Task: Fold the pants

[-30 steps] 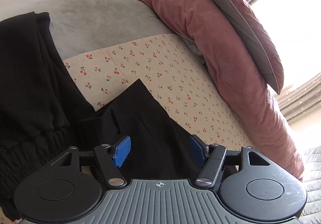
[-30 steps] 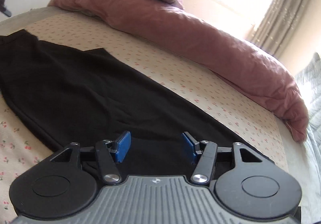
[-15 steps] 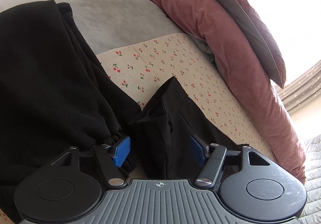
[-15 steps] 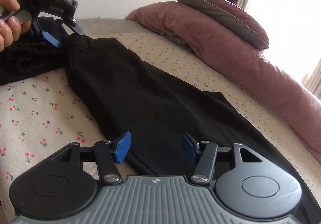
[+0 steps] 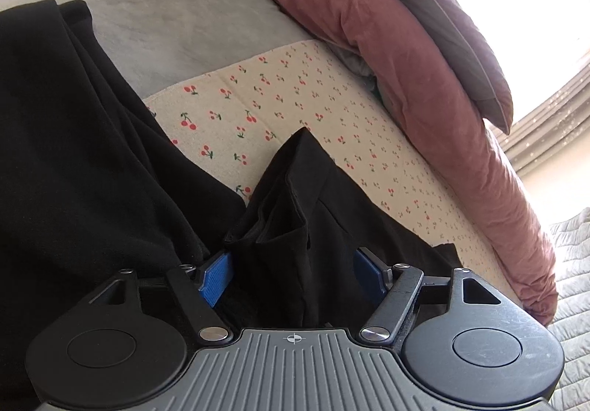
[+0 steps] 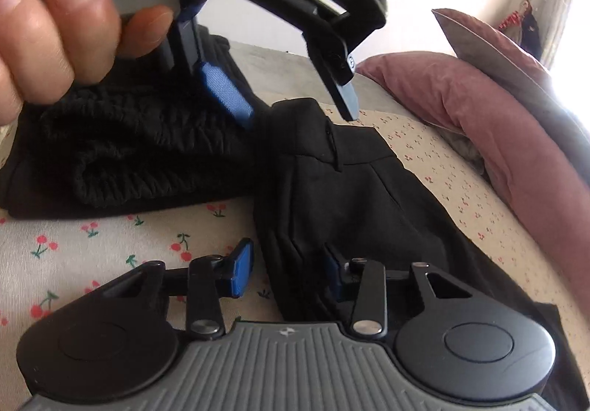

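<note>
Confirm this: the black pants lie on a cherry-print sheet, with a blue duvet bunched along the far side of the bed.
Not quite. The duvet along the far side is dusty pink, not blue, as the left wrist view shows. The rest holds: the black pants lie on the cherry-print sheet.

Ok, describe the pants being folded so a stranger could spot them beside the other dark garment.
Start at the cherry-print sheet. Two black garments lie there; the pants are the smooth, flat one stretching toward the pink duvet, not the ribbed, bunched one.
</note>
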The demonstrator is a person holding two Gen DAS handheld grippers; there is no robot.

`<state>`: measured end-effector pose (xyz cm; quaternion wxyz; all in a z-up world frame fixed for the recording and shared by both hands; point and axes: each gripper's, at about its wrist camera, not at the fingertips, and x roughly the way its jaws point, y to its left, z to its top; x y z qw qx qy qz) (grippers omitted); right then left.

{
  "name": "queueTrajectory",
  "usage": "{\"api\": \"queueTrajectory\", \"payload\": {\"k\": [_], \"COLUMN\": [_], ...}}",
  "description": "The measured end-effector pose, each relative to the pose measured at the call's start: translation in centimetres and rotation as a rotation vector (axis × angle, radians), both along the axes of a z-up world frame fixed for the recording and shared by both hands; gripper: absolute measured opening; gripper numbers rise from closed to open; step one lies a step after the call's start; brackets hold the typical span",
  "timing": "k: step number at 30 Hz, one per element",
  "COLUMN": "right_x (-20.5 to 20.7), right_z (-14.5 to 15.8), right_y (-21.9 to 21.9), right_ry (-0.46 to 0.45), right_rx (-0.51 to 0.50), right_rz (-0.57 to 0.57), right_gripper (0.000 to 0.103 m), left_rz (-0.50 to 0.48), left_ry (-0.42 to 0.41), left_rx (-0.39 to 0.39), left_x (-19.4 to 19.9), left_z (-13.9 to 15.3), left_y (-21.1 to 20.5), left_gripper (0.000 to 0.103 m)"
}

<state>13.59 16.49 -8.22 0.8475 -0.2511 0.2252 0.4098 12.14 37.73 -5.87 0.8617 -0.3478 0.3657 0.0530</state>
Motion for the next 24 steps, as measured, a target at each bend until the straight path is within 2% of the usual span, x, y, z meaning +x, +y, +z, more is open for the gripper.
{"api": "queueTrajectory", "payload": {"k": [1, 3, 4, 5, 7, 9, 11, 12, 14, 17, 18, 20, 22, 23, 24], "right_x": [0.4, 0.8, 1.0, 1.1, 1.2, 1.1, 0.4, 0.0, -0.4, -0.9, -0.6, 0.1, 1.5, 1.9, 2.0], "right_z": [0.1, 0.4, 0.6, 0.7, 1.5, 1.8, 1.6, 1.5, 1.7, 2.6, 3.0, 4.0, 5.5, 6.2, 6.7], "right_y": [-0.3, -1.0, -1.1, -0.9, -1.4, -1.3, -1.1, -1.2, -2.3, -7.5, -9.4, -13.3, -18.4, -21.1, -24.0], "right_ry": [0.015, 0.044, 0.05, 0.055, 0.058, 0.059, 0.049, 0.043, 0.072, 0.172, 0.193, 0.221, 0.255, 0.281, 0.318], "right_rx": [0.021, 0.069, 0.089, 0.118, 0.185, 0.207, 0.174, 0.149, 0.14, 0.174, 0.17, 0.153, 0.14, 0.151, 0.17], "right_rz": [-0.011, -0.023, -0.037, -0.054, -0.091, -0.103, -0.099, -0.105, -0.1, -0.117, -0.13, -0.188, -0.28, -0.332, -0.378], "right_gripper": [0.012, 0.002, 0.0, 0.0, 0.0, 0.0, 0.0, 0.0, 0.008, 0.021, 0.022, 0.026, 0.029, 0.034, 0.037], "left_rz": [-0.015, -0.01, 0.009, 0.023, 0.048, 0.063, 0.071, 0.073, 0.078, 0.052, 0.026, -0.006, 0.009, 0.022, 0.046], "left_ry": [0.013, 0.033, 0.041, 0.055, 0.042, 0.009, -0.007, -0.002, 0.037, 0.065, 0.068, 0.085, 0.103, 0.102, 0.085], "left_rx": [0.031, 0.059, 0.07, 0.09, 0.025, 0.02, 0.023, 0.037, 0.082, 0.129, 0.148, 0.172, 0.101, 0.078, 0.084], "left_x": [0.5, 1.0, 1.0, 1.0, 0.6, 0.0, -0.6, -0.8, -0.9, -0.9, -0.8, -0.5, -0.8, -1.2, -1.6], "left_z": [0.0, 0.0, 0.0, 0.1, -0.2, 0.7, 1.3, 1.3, 0.9, 0.5, 0.6, 0.9, 1.4, 2.0, 2.9], "left_y": [-0.4, -0.8, -0.9, -0.9, -0.3, -0.1, -0.1, -0.3, -0.6, -1.0, -1.2, -1.1, -0.1, 0.3, 0.5], "left_gripper": [0.072, 0.069, 0.053, 0.017, 0.013, 0.012, 0.012, 0.012, 0.012, 0.014, 0.014, 0.025, 0.026, 0.029, 0.03]}}
